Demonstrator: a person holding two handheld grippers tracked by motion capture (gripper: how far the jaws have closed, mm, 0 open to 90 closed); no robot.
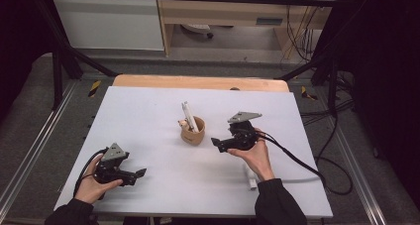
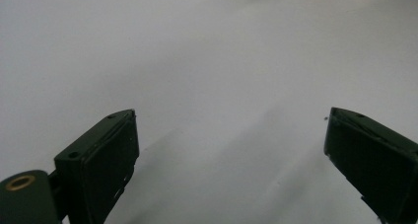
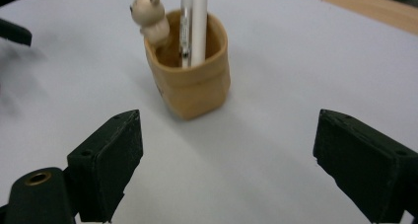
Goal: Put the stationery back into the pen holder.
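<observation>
Facing the tan pen cup point(image 3: 190, 81), right gripper point(image 3: 226, 160) jaws wide apart, empty. Cup mid-table holding white pen point(image 3: 193, 21), bear figure point(image 3: 149, 17). Left gripper point(image 2: 229, 160) apart too. Nothing between.

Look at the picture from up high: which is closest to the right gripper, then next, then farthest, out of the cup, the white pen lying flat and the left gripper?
From the right gripper:
1. The cup, just to its left.
2. The white pen lying flat, nearer the person, by the right wrist.
3. The left gripper, far across the table's left side.
</observation>
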